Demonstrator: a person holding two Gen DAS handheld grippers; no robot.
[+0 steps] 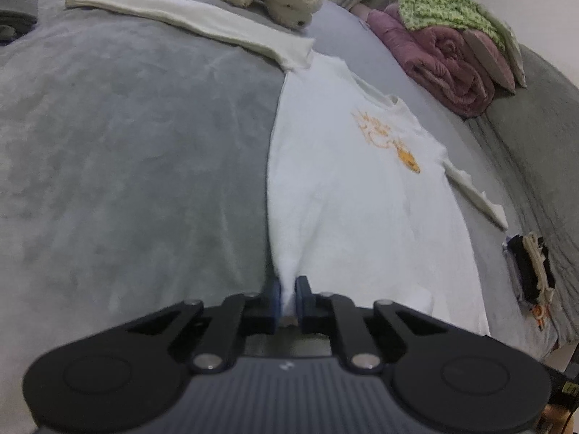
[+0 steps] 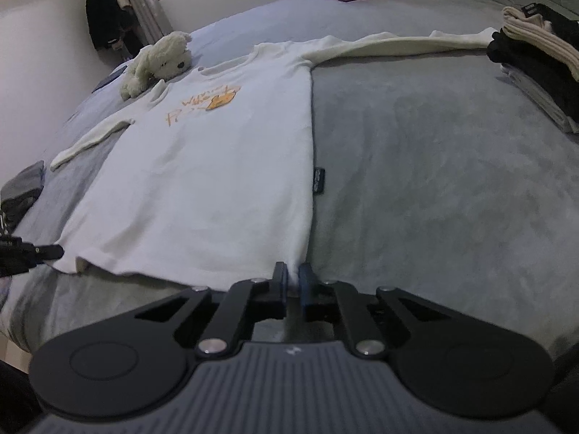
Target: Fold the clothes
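Open grey plush bedspread (image 2: pixel 434 166) both sides of white long-sleeved shirt (image 2: pixel 217 166). Obstacles: cream plush toy dog (image 2: pixel 159 61) nr collar, stacked black/cream folded clothes (image 2: pixel 542 68) at sleeve end, rolled pink quilt (image 1: pixel 441 58) far edge.

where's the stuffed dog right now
The stuffed dog lies on the bed past the white shirt's collar, left of centre in the right wrist view; in the left wrist view it sits at top centre beside the outstretched sleeve.

White long-sleeve shirt (image 2: pixel 202 166) flat on bed, sleeves outspread.
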